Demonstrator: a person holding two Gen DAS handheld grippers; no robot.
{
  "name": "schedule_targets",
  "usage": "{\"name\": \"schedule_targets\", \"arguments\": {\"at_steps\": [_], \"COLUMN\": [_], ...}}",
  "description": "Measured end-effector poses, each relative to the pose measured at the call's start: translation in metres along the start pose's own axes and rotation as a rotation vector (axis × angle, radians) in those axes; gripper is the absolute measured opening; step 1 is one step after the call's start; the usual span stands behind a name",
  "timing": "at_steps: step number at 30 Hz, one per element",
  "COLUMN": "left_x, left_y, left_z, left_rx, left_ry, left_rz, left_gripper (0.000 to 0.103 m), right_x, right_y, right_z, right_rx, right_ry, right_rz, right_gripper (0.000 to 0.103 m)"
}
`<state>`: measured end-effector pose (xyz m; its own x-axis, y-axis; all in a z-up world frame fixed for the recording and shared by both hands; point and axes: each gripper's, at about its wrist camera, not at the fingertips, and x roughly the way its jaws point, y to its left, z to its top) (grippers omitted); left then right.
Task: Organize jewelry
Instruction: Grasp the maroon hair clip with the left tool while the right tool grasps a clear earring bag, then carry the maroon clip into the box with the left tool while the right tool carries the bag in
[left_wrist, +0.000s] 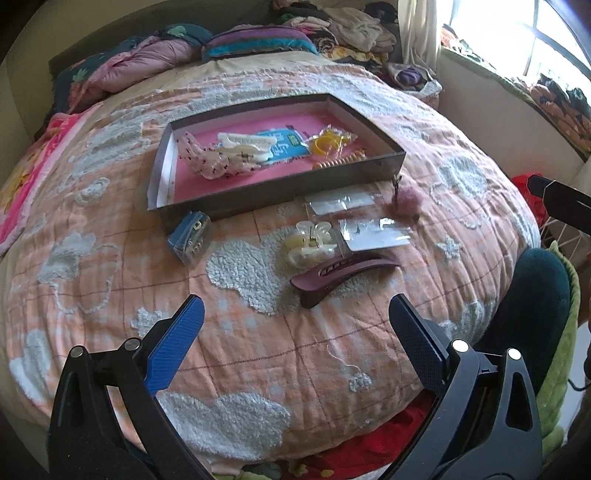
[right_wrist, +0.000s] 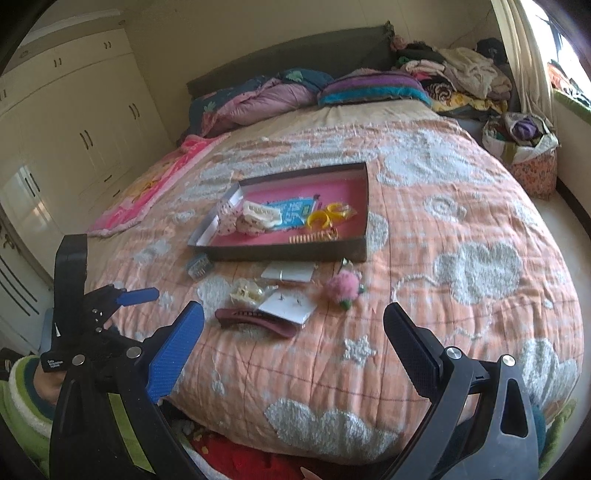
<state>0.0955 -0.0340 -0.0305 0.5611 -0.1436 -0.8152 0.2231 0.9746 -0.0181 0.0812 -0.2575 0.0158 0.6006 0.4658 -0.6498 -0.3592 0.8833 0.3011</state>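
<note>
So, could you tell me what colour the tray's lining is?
Pink lining, clearest in the left wrist view.

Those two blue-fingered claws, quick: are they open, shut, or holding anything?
Left gripper: open, holding nothing, above the quilt.
Right gripper: open, holding nothing.

The bedspread (left_wrist: 258, 354) is peach checked with white fluffy clouds. The tray (left_wrist: 280, 186) is grey outside, pink inside. At its 6 o'clock lies a maroon hair clip (left_wrist: 341, 271).
</note>
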Motion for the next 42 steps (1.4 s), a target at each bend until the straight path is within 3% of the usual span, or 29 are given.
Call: {"name": "schedule_targets", "arguments": {"at_steps": [11,21,29,31,35,38,42], "left_x": [0.035,0.067,0.077,0.078,0.078,0.076,0.07], "left_y": [-0.01,-0.011,-0.012,-0.013,-0.014,-0.013,-0.014], "left_z": [-0.004,0.003,0.006,0.007,0.005,0.004,-0.001], "left_rx": [0.07,0.102,0.096,0.098,0.109,0.101,0.106], "left_ry": [0.04,0.088,0.085,0.086,0.082,0.085,0.082], "left_rz": [-0.011,-0.021,-0.059,-0.07,-0.065,-0.077,-0.088], "left_gripper": [0.093,0.089,0.064,0.049,0.03,0.026,0.023], "right_x": [0.035,0.096,0.136,0.141,0.143,0.137,0.12], "right_y": [-0.014,-0.019,-0.027,-0.032,-0.037,-0.039,-0.038], "right_z": [-0.015,-0.019,-0.013,-0.012,-0.009,-0.008,-0.004], "right_rx": [0.096,0.226,0.335,0.369,0.394,0.391,0.35], "right_ry": [0.122,0.272,0.311,0.3,0.268,0.233,0.177], "right_rz": [0.098,0.154,0.135,0.135,0.118,0.119,0.108], "right_gripper": [0.095,0.078,0.063,0.056,0.026,0.012,0.011]}}
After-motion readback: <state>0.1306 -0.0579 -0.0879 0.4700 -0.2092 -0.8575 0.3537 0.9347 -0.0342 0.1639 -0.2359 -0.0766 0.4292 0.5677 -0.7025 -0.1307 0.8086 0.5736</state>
